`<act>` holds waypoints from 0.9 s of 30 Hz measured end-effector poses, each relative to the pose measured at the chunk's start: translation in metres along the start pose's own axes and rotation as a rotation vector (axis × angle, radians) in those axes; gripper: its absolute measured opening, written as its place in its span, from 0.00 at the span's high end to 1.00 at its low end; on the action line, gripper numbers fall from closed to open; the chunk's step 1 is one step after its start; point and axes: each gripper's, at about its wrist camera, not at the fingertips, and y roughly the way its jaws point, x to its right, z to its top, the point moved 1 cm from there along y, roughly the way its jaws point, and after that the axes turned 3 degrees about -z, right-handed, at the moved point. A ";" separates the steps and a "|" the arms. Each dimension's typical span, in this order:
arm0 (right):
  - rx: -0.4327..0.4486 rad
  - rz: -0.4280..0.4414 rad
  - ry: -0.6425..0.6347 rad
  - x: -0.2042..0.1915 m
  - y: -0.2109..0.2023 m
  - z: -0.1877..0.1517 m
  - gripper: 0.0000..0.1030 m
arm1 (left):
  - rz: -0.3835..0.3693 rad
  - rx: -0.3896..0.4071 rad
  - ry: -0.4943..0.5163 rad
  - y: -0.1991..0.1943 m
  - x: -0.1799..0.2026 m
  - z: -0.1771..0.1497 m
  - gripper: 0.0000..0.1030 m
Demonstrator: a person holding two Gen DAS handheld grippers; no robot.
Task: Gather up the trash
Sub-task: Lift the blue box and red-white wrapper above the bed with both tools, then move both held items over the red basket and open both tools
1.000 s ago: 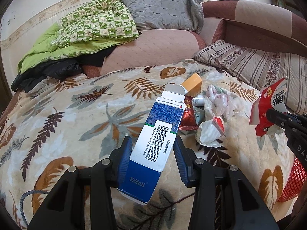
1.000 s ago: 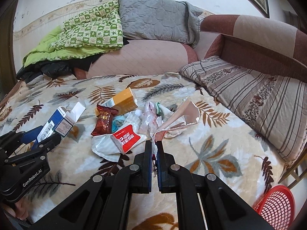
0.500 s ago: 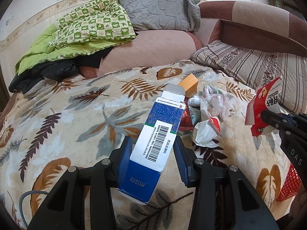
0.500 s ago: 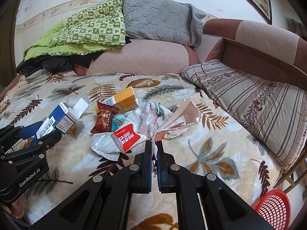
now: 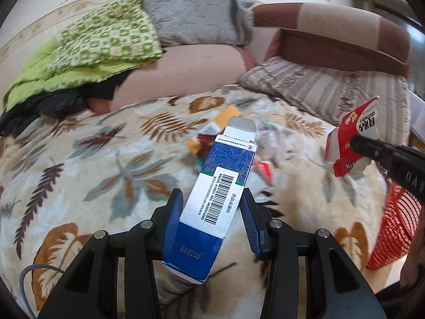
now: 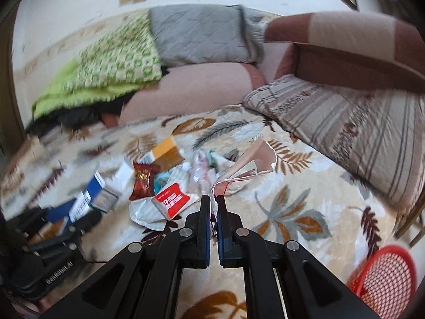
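Note:
My left gripper is shut on a blue and white carton with a barcode, held above the leaf-patterned bedspread. The carton and left gripper also show at the left of the right wrist view. My right gripper is shut on a torn red and white wrapper, which hangs in the air at the right of the left wrist view as the wrapper. A red mesh basket stands low at the right. More trash lies in a pile on the bed.
The pile holds an orange box, a dark red snack packet, a red and white packet and crumpled plastic. A striped pillow lies right, folded quilts at the back. The basket sits past the bed's right edge.
Both grippers have lifted and drawn back from the pile with their loads still held; the view is blurred by motion, and the red basket shows larger at the right.

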 end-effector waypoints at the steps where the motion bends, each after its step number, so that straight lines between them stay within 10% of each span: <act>1: 0.003 0.014 0.030 0.009 -0.008 -0.001 0.96 | -0.021 0.003 0.016 -0.004 0.007 0.001 0.58; 6: 0.023 0.044 0.142 0.068 -0.055 -0.016 0.96 | -0.137 -0.006 0.098 -0.017 0.050 0.008 0.58; 19: 0.026 -0.225 0.303 0.227 -0.157 -0.067 0.96 | -0.631 -0.147 0.241 -0.031 0.241 0.029 0.58; 27: -0.064 -0.229 0.394 0.274 -0.137 -0.100 0.91 | -0.674 -0.218 0.303 -0.016 0.319 0.017 0.50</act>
